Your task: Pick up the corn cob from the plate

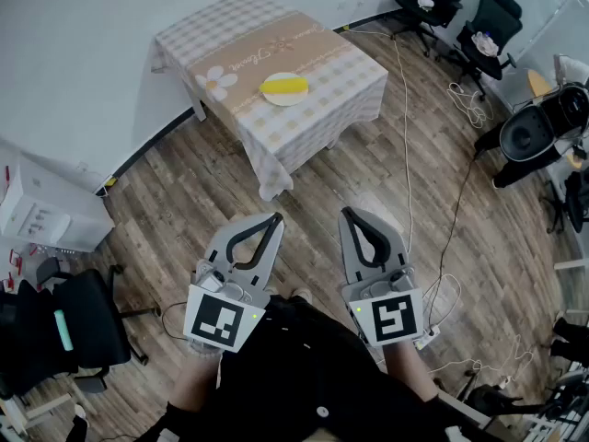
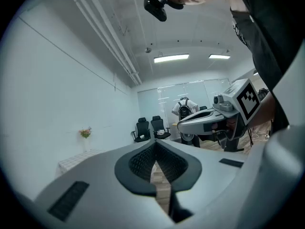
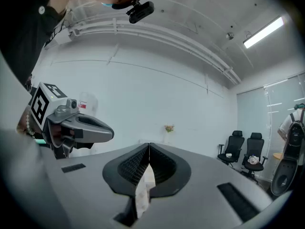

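Note:
A yellow corn cob (image 1: 283,86) lies on a pale plate (image 1: 283,98) on the checked-cloth table (image 1: 340,81) far ahead in the head view. My left gripper (image 1: 275,217) and right gripper (image 1: 348,213) are held side by side close to my body, well short of the table, both pointing toward it. Each has its jaws shut with nothing between them. In the left gripper view the jaw tips (image 2: 155,142) meet, and the right gripper shows beside them. The tips (image 3: 148,145) also meet in the right gripper view. The corn does not show in either gripper view.
Wood floor lies between me and the table. Office chairs (image 1: 460,12) stand at the back right, and cables (image 1: 405,145) trail across the floor on the right. A black chair (image 1: 78,325) and a white cabinet (image 1: 41,210) stand to my left. A white wall runs behind the table.

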Demonstrator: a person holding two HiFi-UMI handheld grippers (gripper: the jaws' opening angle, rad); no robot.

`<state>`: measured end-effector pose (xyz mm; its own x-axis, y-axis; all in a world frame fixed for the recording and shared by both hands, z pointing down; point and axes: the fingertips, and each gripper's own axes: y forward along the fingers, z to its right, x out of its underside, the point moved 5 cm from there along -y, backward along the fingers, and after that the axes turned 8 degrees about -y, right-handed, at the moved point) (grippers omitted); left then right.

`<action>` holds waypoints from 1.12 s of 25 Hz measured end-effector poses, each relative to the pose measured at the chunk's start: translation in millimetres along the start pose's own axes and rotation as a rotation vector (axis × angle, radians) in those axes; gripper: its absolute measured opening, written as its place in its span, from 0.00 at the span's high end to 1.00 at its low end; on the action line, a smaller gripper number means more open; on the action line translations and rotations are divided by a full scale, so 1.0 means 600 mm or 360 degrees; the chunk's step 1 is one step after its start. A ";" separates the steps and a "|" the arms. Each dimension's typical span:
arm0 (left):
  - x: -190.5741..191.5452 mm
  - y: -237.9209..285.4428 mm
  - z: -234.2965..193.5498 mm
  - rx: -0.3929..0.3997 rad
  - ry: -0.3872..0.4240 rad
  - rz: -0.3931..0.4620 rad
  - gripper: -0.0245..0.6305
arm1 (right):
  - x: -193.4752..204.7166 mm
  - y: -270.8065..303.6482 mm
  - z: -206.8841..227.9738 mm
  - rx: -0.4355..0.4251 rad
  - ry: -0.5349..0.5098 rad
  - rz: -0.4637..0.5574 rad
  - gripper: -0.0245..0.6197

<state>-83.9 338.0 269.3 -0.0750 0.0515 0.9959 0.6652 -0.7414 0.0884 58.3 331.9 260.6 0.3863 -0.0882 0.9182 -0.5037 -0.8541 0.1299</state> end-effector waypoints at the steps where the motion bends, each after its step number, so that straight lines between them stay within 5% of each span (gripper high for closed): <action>1: 0.000 0.000 0.001 0.0000 0.0001 0.0002 0.94 | 0.000 0.000 0.000 -0.0003 -0.0003 0.0003 0.90; 28: -0.010 0.036 0.093 -0.0057 0.0016 -0.0002 0.94 | 0.034 -0.064 0.046 -0.0080 0.0009 0.0051 0.90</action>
<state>-27.5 358.9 266.5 -0.0835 0.0456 0.9955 0.6382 -0.7647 0.0885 107.0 348.5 264.1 0.3649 -0.1118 0.9243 -0.5539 -0.8240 0.1190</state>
